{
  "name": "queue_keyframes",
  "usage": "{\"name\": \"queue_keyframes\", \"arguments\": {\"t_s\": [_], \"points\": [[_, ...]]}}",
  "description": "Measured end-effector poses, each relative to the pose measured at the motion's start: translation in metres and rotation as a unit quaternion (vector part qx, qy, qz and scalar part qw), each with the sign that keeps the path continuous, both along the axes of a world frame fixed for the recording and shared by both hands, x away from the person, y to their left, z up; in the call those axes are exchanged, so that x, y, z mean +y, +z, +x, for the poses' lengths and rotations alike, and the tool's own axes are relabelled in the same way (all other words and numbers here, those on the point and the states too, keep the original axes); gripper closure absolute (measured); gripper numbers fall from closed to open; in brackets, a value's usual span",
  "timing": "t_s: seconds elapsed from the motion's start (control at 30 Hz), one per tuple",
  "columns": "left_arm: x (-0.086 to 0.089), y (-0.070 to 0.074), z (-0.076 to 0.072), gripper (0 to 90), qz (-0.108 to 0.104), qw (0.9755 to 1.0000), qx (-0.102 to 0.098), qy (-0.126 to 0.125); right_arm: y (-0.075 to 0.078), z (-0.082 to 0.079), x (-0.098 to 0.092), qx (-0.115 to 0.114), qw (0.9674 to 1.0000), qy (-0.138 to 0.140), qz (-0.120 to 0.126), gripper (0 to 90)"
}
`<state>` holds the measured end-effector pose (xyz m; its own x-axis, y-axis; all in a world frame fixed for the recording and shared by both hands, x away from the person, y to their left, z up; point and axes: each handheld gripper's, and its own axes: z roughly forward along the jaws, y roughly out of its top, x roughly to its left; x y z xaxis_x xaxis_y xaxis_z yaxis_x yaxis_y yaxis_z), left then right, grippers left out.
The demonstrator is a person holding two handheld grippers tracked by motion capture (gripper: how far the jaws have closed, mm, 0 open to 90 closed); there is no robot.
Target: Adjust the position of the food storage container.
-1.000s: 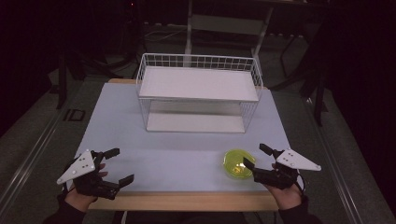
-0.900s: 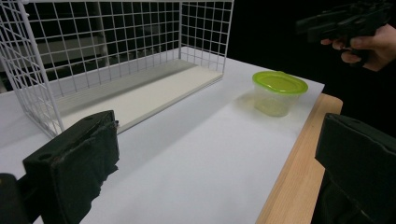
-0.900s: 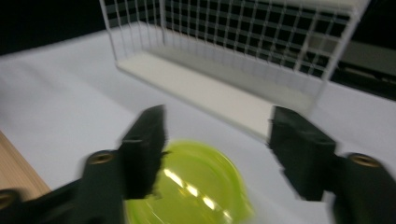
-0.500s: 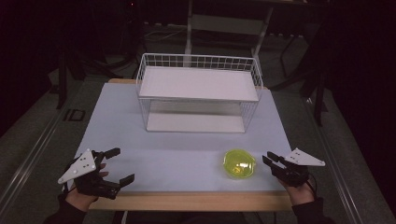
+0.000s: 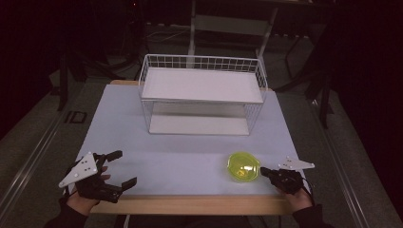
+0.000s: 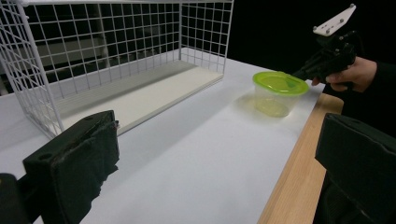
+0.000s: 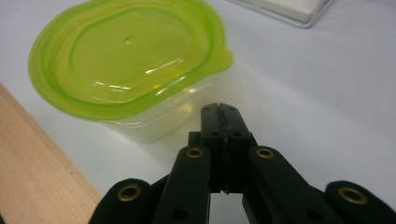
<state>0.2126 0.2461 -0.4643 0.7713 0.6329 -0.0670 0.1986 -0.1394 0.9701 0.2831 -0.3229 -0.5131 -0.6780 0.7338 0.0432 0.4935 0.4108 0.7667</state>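
With my right gripper [image 7: 219,109] pinched shut on nothing just behind the green-lidded tub [image 7: 128,70] and my left gripper [image 5: 116,168] idling wide apart, I'd judge a forward nudge may shove the light tub away.

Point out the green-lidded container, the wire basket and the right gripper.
green-lidded container [image 5: 243,166]: high view, centre of lid.
wire basket [image 5: 202,62]: high view, back rim.
right gripper [image 7: 223,112]: right gripper view, shut jaw tips.
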Motion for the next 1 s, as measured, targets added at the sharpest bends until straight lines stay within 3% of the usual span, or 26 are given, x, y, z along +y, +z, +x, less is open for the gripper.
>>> {"name": "queue_keyframes", "arguments": {"t_s": [0.4, 0.63, 1.0], "points": [[0.0, 0.0, 0.0, 0.2, 0.002, 1.0, -0.001, 0.001, -0.008, 0.013, 0.023, 0.023, 0.9987, 0.039, -0.023, 90.0], [-0.001, 0.0, 0.0, 0.2, 0.004, 1.0, -0.001, -0.001, -0.008, 0.017, 0.036, 0.026, 0.9975, 0.053, -0.04, 90.0], [-0.001, 0.0, 0.0, 0.3, 0.004, 1.0, -0.002, -0.001, -0.003, 0.027, 0.064, 0.029, 0.9952, 0.081, -0.045, 90.0]]}}
